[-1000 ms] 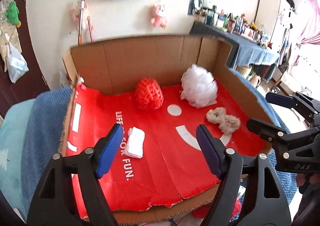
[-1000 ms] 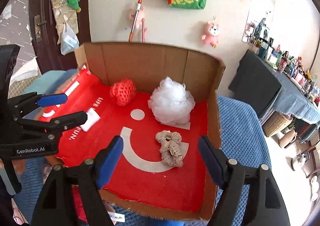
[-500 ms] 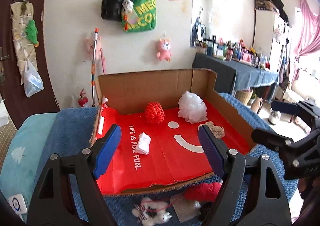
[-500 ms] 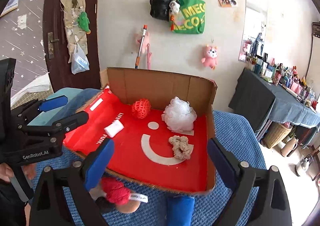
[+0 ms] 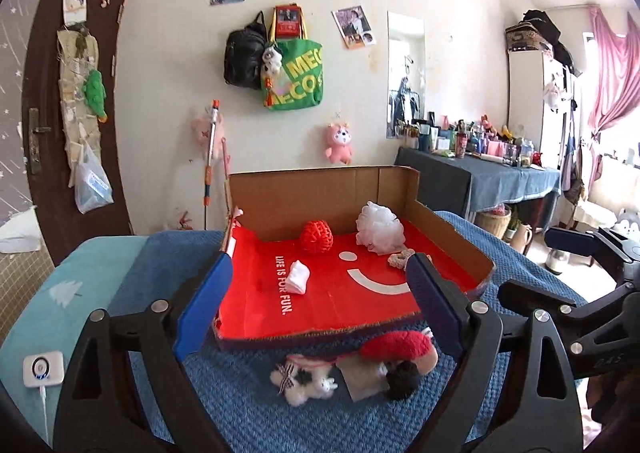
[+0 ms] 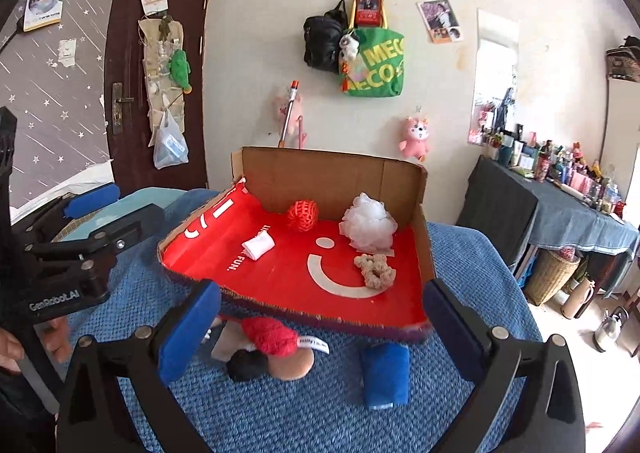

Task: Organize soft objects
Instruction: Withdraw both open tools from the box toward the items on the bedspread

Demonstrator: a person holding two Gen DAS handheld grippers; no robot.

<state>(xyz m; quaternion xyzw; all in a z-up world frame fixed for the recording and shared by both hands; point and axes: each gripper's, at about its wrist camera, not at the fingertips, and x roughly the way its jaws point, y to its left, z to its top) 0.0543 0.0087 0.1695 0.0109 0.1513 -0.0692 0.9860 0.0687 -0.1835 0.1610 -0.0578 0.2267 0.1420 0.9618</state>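
The left hand-held gripper stands with its jaws wide apart and nothing between them; the jaws have just been opening. The right hand-held gripper is likewise spread wide and empty, and its jaws have also just been opening. Both point slightly downward toward a cardboard box with a red printed floor, which rests on a blue knitted blanket covering the bed. Inside the box, a red knitted ball lies near the back wall, a white mesh sponge sits to its right near the right wall, a beige scrunchie lies in front of the sponge, and a small white folded cloth lies toward the left on the printed lettering. These four items are apart from one another. Outside the box, on the blanket just before its front edge, lies a doll with a red knitted hat; it is near the left pad of the right hand-held gripper. A rolled blue cloth lies to the right of the doll. In the left wrist view, a small white plush toy lies beside the doll, to its left. Neither hand-held gripper touches any item.
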